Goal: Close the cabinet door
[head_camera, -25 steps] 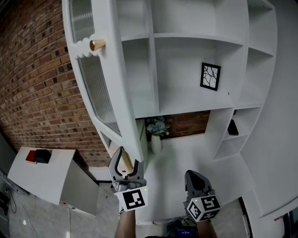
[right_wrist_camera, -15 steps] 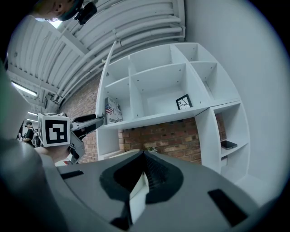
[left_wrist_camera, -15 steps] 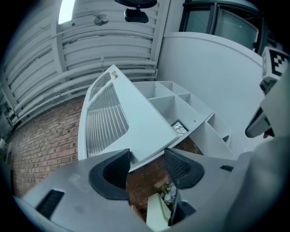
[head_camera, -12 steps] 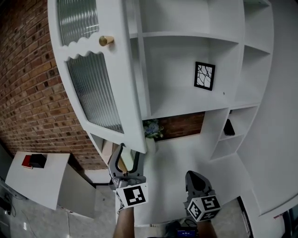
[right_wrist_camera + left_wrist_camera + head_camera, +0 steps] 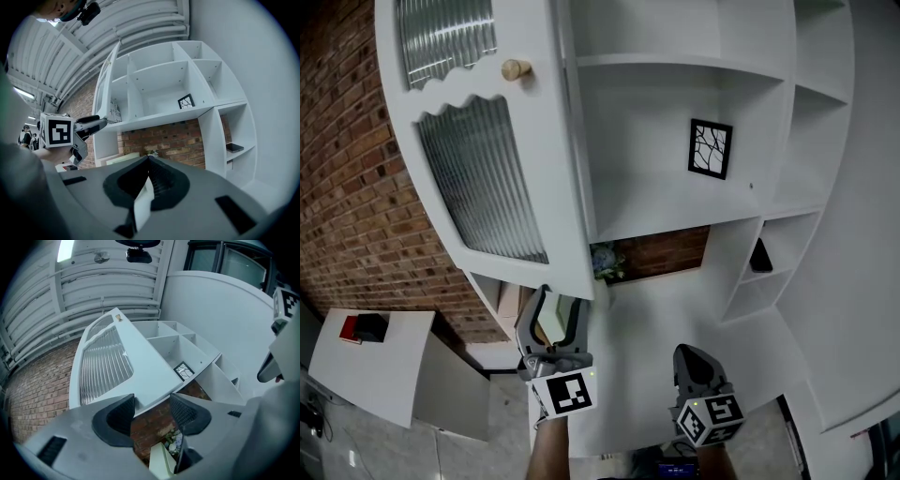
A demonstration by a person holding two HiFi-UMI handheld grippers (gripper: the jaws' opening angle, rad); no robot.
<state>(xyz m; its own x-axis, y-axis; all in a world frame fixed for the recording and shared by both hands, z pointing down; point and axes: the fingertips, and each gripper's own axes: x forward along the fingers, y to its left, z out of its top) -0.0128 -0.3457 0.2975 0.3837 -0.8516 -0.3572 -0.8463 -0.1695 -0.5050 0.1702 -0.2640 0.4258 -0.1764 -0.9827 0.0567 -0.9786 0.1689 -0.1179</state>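
Note:
The white cabinet door (image 5: 487, 169) with ribbed glass panes and a brass knob (image 5: 516, 68) stands partly open in front of the white shelf cabinet (image 5: 675, 66). My left gripper (image 5: 557, 300) is open just under the door's lower corner, and its jaws straddle the door's bottom edge. In the left gripper view the door (image 5: 108, 362) rises right above the open left gripper (image 5: 152, 411); contact I cannot tell. My right gripper (image 5: 692, 358) is shut and empty, low at the right, apart from the door. The right gripper view shows the door (image 5: 105, 84) edge-on.
A framed picture (image 5: 710, 148) stands on a middle shelf. A vase of flowers (image 5: 605, 261) sits in the brick-backed niche, and a dark phone (image 5: 759, 255) lies in a right compartment. A white side table (image 5: 384, 366) with small red and black items stands at the left by the brick wall.
The door has swung to the right, toward the cabinet, now showing more of its front face. My left gripper stays under its lower corner. The right gripper has not moved.

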